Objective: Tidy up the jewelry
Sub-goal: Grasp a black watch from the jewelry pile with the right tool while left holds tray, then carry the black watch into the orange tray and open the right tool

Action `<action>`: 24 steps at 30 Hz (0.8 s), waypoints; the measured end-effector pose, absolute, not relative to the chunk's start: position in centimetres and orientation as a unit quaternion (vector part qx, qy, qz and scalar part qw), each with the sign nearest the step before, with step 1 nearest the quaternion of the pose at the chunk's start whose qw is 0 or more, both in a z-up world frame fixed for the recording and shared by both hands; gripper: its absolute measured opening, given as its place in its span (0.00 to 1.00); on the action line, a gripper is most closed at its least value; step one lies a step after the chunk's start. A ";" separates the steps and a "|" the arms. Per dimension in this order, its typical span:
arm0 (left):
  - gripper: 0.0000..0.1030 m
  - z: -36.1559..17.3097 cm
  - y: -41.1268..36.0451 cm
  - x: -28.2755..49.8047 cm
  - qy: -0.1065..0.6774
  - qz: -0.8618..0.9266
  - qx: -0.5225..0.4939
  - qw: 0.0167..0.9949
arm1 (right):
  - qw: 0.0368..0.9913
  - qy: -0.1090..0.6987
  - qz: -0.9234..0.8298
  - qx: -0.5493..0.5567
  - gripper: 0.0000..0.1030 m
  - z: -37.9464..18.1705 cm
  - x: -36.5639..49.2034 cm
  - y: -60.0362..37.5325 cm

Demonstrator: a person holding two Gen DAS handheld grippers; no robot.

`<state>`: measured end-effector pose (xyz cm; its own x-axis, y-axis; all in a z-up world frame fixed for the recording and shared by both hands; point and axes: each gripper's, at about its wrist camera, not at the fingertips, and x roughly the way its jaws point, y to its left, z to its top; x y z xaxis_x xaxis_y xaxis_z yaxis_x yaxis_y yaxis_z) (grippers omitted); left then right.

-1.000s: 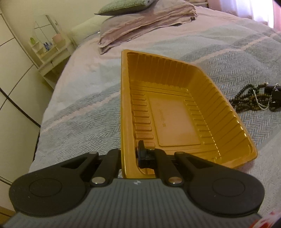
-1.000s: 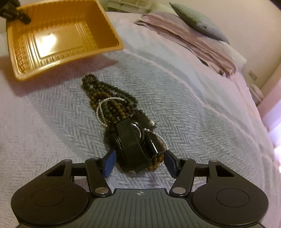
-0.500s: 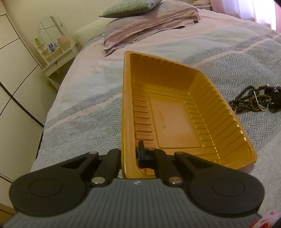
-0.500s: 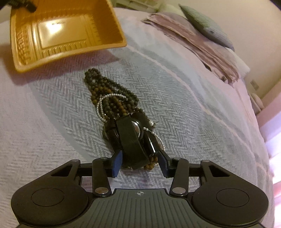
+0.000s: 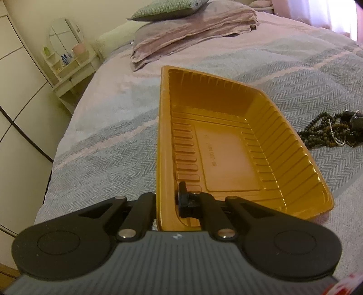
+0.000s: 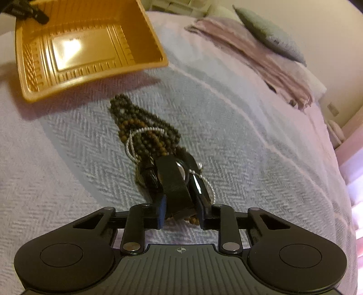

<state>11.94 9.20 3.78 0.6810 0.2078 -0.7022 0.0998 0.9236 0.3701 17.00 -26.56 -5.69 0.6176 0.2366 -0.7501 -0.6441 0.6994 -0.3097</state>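
The jewelry (image 6: 156, 145), a tangle of dark and brown bead strands, a thin silver chain and a black wristwatch (image 6: 174, 179), lies in a heap on the grey herringbone bedspread (image 6: 68, 170), just beside the orange plastic tray (image 5: 261, 127). The right tool (image 6: 180, 210) reaches over the near end of the heap; its jaws have just been closing, and the blue pad and its opposite now sit against the two sides of the black watch strap. The left tool (image 5: 166, 200) is clamped tight on the tray's near left wall, one finger outside and one inside, holding the tray tilted above the bed. Folded pink bedding (image 5: 188, 38) and a green cushion (image 5: 163, 9) lie further up.
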 end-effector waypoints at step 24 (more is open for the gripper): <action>0.03 3.8 8.2 11.5 0.389 0.039 0.210 0.896 | 0.893 0.319 0.244 -0.204 0.21 1.4 16.9 -26.1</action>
